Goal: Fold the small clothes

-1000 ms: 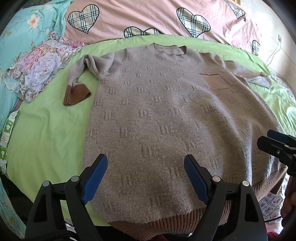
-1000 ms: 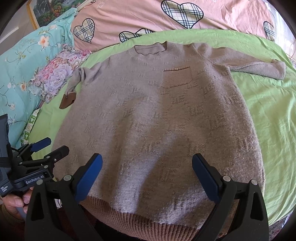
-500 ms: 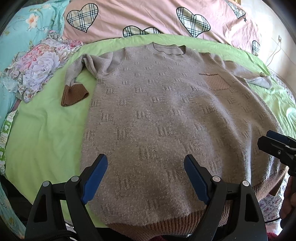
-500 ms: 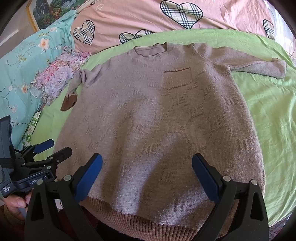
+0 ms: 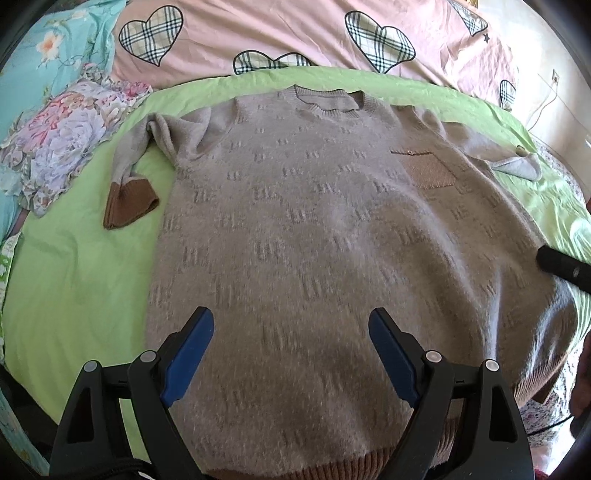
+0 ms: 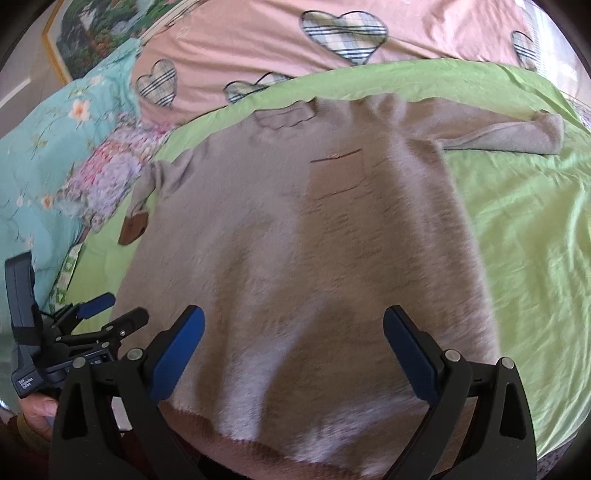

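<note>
The grey sweater [image 5: 314, 240] lies flat, front up, on the green sheet [image 5: 74, 280] of the bed, neck away from the cameras, brown hem nearest. Its chest pocket [image 5: 428, 170] looks empty, though the weave hides the opening. The left sleeve is bent, its brown cuff [image 5: 129, 203] lying beside the body. Both tools hover over the hem end: the left tool [image 5: 291, 354] and the right tool [image 6: 291, 354] each stand with jaws wide apart, gripping nothing. Only the right view shows the whole other sleeve [image 6: 509, 136] stretched sideways, a framed picture [image 6: 99, 33], and a hand [image 6: 37, 413] under the left tool. A floral cloth [image 5: 62, 136] and pink heart quilt [image 5: 295, 33] lie beyond.
</note>
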Action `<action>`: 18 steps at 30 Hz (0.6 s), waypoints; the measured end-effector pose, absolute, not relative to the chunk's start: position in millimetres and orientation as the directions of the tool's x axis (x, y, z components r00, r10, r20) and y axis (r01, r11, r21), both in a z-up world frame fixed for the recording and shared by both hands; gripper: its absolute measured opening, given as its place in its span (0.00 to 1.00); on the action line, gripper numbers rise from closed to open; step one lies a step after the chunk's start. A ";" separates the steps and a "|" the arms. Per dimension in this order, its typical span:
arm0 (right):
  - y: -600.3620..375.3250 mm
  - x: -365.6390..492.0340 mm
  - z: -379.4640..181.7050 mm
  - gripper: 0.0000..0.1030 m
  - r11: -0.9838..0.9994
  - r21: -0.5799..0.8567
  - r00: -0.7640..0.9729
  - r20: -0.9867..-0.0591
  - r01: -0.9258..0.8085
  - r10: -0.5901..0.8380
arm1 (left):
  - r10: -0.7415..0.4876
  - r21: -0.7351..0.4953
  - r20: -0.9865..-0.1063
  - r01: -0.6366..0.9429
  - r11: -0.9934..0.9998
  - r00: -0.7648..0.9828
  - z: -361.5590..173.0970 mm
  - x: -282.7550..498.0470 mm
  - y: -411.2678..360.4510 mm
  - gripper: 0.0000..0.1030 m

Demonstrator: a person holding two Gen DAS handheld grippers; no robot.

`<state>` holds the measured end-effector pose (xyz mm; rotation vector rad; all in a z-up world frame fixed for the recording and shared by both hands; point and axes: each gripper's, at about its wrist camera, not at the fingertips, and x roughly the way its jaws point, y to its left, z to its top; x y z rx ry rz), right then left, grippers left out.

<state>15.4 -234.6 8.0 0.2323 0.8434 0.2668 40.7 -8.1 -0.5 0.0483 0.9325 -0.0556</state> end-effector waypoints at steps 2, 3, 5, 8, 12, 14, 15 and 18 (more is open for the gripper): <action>-253.6 22.6 12.6 0.95 0.944 0.314 0.651 -0.697 -0.099 0.300 | -0.019 0.026 -0.808 0.068 0.997 0.588 0.3 50.4 -9.5 0.84; -260.5 25.4 14.8 0.95 0.948 0.307 0.662 -0.693 -0.088 0.286 | -0.018 0.027 -0.810 0.068 0.997 0.586 1.0 55.3 -10.1 0.84; -283.5 34.9 22.7 0.95 0.948 0.313 0.684 -0.681 -0.051 0.261 | -0.020 0.024 -0.810 0.066 0.998 0.586 3.1 66.7 -11.7 0.84; -313.3 47.6 30.6 0.95 0.936 0.353 0.698 -0.668 -0.010 0.259 | -0.021 0.021 -0.807 0.064 0.998 0.590 7.5 80.5 -14.4 0.84; -361.9 69.7 42.7 0.95 0.913 0.404 0.714 -0.655 0.054 0.248 | -0.005 0.042 -0.792 0.064 0.997 0.611 16.2 99.1 -17.6 0.84; -395.7 84.2 47.9 0.95 0.894 0.436 0.725 -0.648 0.101 0.234 | 0.005 0.050 -0.793 0.056 0.997 0.609 19.9 110.2 -18.6 0.84; -411.9 91.3 50.0 0.95 0.886 0.446 0.727 -0.650 0.129 0.221 | 0.005 0.048 -0.793 0.055 0.997 0.609 22.2 116.0 -19.3 0.84; -457.5 116.3 57.6 0.95 0.885 0.416 0.739 -0.660 0.210 0.134 | 0.011 0.055 -0.792 0.054 0.997 0.610 25.8 131.0 -22.7 0.85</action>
